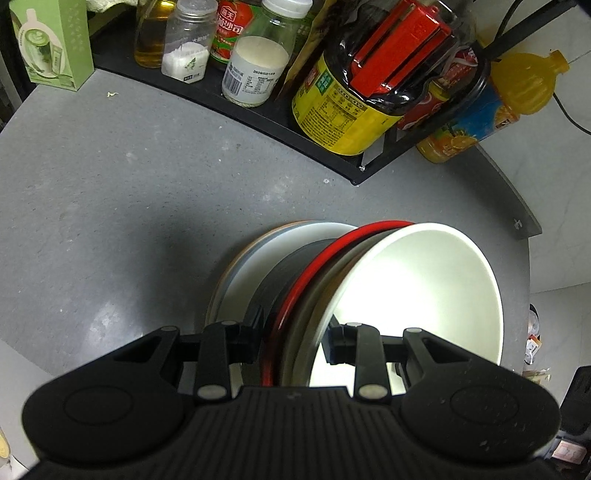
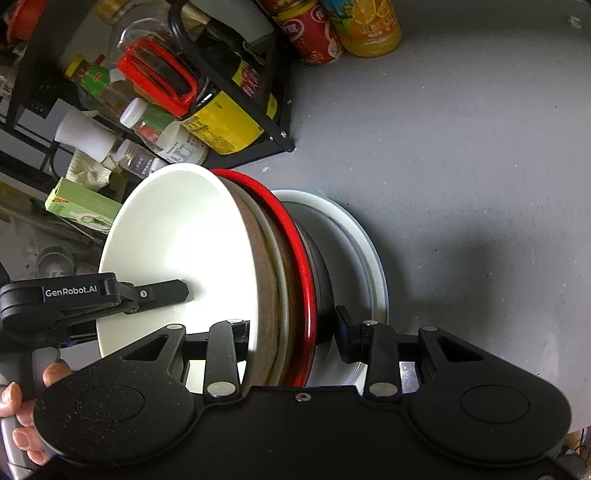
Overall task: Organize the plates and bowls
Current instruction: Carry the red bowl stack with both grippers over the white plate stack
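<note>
Three bowls are nested: a white bowl innermost, a brown-sided bowl around it, and a black bowl with a red rim outermost. My left gripper is shut across their rims on one side. On the opposite side my right gripper clamps the same rims. One left finger lies inside the white bowl. Right under the bowls lies a stack of plates with a white plate on top. Whether the black bowl touches it I cannot tell.
A black wire rack stands at the back of the grey counter, with jars, an oil bottle and a yellow-labelled jug. An orange juice bottle and a red can stand beside it. A green box sits far left. A hand holds the left gripper.
</note>
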`<state>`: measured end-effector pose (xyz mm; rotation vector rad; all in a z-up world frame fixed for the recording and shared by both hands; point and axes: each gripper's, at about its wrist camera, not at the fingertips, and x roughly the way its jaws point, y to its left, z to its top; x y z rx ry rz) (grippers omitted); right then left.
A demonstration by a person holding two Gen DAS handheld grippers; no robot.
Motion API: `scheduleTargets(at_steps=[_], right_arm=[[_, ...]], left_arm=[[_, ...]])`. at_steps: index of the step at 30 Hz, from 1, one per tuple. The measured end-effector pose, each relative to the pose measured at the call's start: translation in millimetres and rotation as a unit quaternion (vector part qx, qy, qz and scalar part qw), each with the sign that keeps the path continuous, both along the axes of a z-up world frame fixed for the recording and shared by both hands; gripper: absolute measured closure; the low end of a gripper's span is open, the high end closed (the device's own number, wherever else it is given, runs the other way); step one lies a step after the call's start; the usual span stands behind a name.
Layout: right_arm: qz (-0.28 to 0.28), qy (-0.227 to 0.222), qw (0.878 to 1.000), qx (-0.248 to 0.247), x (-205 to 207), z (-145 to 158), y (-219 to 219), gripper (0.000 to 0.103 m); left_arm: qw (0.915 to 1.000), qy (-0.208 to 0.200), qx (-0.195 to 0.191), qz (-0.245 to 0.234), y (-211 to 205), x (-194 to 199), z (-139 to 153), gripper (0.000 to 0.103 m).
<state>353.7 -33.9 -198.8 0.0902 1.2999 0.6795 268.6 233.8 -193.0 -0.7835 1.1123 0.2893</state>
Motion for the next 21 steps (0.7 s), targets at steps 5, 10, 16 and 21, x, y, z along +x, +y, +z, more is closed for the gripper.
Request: scheduleTargets(at_steps=[5, 10, 16, 21], right_arm=[[-0.006, 0.006, 1.0, -0.01, 1, -6, 3, 0.068], [-0.004, 0.005, 1.0, -0.012, 2, -9, 5, 0.068], [0.005, -0.002, 1.0, -0.022, 2, -8, 12, 0.066], [0.003, -0.016, 0.999, -0.028, -5, -4, 14, 0.057]], left_arm=[[1.0, 0.002, -0.003, -0.006, 1, 5, -3, 0.073], [0.9999, 0.01, -0.001, -0.009, 0, 9, -8, 0.073], [0.9998, 0.016, 0.001, -0.012, 1, 9, -10, 0.073], [0.9996, 0.019, 0.006, -0.021, -1, 9, -6, 0.072]])
